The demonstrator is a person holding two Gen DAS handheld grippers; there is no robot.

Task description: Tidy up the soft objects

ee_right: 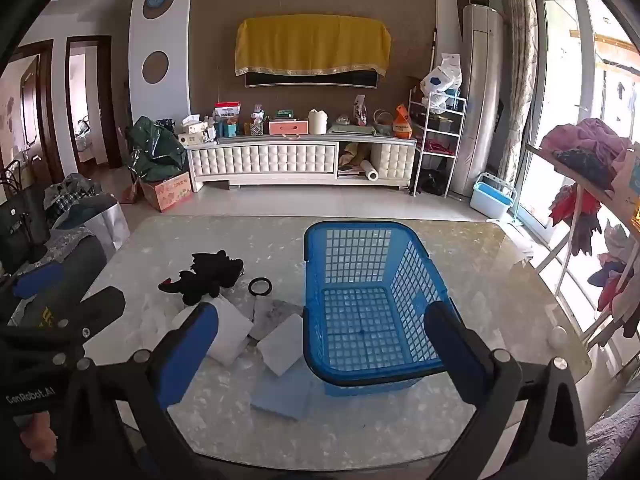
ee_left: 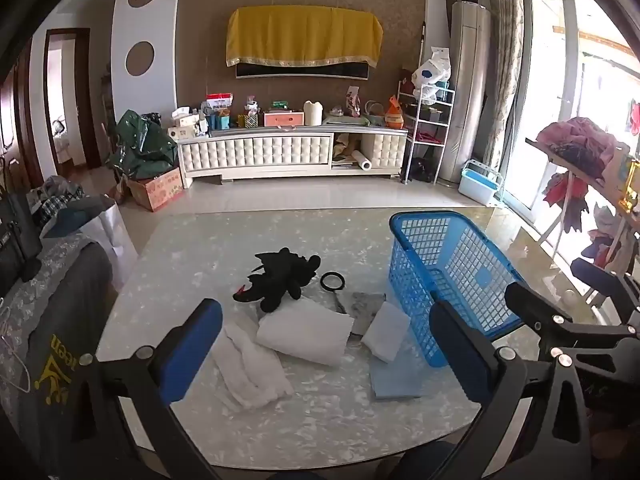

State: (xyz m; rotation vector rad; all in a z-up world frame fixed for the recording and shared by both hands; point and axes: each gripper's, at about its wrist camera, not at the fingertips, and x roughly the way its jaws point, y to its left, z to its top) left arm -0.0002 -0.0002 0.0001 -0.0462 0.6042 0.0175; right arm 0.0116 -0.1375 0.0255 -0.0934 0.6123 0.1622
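Note:
A pile of soft things lies on the marble table point(ee_left: 320, 424): a black plush toy point(ee_left: 280, 280), a folded white cloth point(ee_left: 306, 334), a white towel point(ee_left: 252, 368), a small white square pad point(ee_left: 386, 336), a grey cloth point(ee_left: 364, 306) and a light blue cloth point(ee_left: 394, 380). An empty blue mesh basket point(ee_right: 348, 227) stands to their right. My left gripper point(ee_left: 328, 344) hovers open over the pile, holding nothing. My right gripper point(ee_right: 322, 348) hangs open in front of the basket point(ee_left: 424, 216), also holding nothing. In the right wrist view the plush toy point(ee_right: 204, 280) and folded cloth point(ee_right: 232, 332) lie left of the basket.
A black ring point(ee_left: 333, 281) lies beside the plush toy. At the table's left edge is a seat draped with a grey garment point(ee_left: 60, 320). A rack of clothes point(ee_left: 580, 152) stands at the right by the window. A TV cabinet point(ee_left: 288, 152) lines the far wall.

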